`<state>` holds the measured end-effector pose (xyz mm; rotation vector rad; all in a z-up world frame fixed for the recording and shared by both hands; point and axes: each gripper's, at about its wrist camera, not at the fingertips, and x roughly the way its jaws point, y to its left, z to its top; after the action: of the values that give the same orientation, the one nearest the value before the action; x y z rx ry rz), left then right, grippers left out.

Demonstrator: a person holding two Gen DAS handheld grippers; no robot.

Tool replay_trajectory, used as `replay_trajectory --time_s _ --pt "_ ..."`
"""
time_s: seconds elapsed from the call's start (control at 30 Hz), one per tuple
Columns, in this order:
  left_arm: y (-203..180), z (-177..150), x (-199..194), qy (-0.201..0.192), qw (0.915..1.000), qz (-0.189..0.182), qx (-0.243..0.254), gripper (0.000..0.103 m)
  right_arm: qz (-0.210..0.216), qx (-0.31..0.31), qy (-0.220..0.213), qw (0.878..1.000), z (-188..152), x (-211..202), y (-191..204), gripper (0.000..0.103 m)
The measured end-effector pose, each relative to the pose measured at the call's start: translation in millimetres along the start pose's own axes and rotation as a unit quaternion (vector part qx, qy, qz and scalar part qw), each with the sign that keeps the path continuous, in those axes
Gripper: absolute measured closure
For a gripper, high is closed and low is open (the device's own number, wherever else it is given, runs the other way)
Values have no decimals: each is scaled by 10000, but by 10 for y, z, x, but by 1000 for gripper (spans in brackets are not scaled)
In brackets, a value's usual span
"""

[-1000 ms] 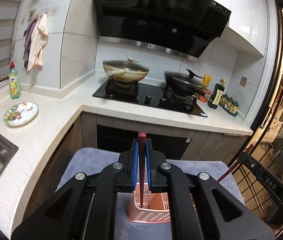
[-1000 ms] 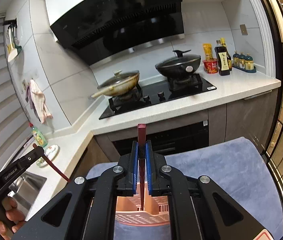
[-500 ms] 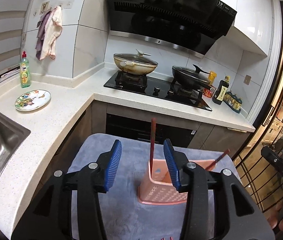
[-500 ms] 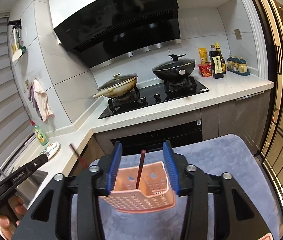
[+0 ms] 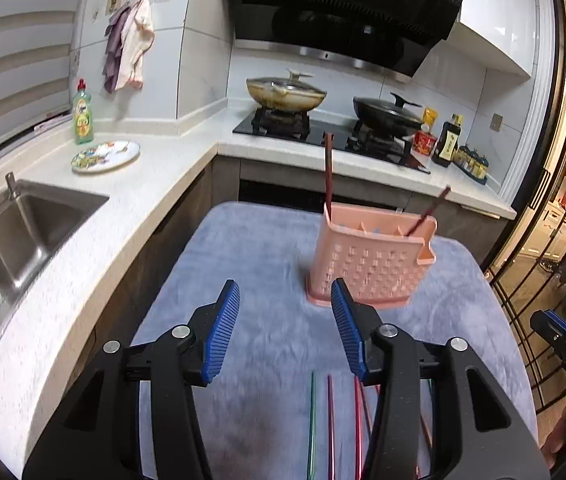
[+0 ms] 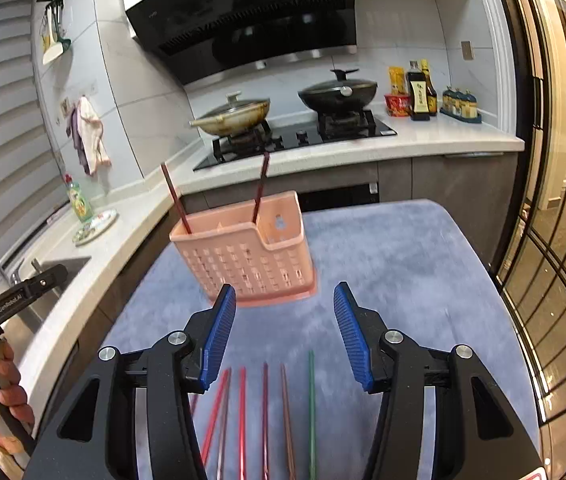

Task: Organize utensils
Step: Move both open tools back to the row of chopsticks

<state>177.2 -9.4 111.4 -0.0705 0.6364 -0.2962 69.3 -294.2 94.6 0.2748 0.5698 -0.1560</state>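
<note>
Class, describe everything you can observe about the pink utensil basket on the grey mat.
The pink utensil basket looks like moulded plastic, with rows of small rectangular holes through its walls, inner dividers splitting it into compartments, and a taller back wall with a hanging hole. It stands upright on the grey mat, near the mat's far edge. Two dark red chopsticks stand in it, at opposite ends, leaning against its rim. Neither gripper touches it; more chopsticks lie on the mat apart from it.
</note>
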Motion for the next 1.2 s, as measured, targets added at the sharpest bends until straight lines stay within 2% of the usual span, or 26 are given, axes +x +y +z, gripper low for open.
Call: replay_trajectory --time_s 0.33,0.6,0.7,0.77,1.07,1.2 --pt "108 -850 -134 585 9982 160 15 57 -426 -298 490 9974 -783 -123 -72 53" --pt "152 -1284 -194 942 9954 162 55 57 -473 -326 998 9933 -1306 -35 -107 54" --pt "151 -1398 -209 1033 9945 163 66 57 -501 -339 1106 9920 -1414 2 -104 56" --pt "153 -1468 -217 1103 9937 165 77 57 -502 -358 1167 9913 -1465 27 -98 62" --pt "112 -1713 -234 1374 9903 131 134 55 -505 -335 1384 9885 -1623 139 -128 76" --pt "97 -1783 -217 1464 9890 124 155 54 -466 -353 1408 9883 -1654 141 -113 78"
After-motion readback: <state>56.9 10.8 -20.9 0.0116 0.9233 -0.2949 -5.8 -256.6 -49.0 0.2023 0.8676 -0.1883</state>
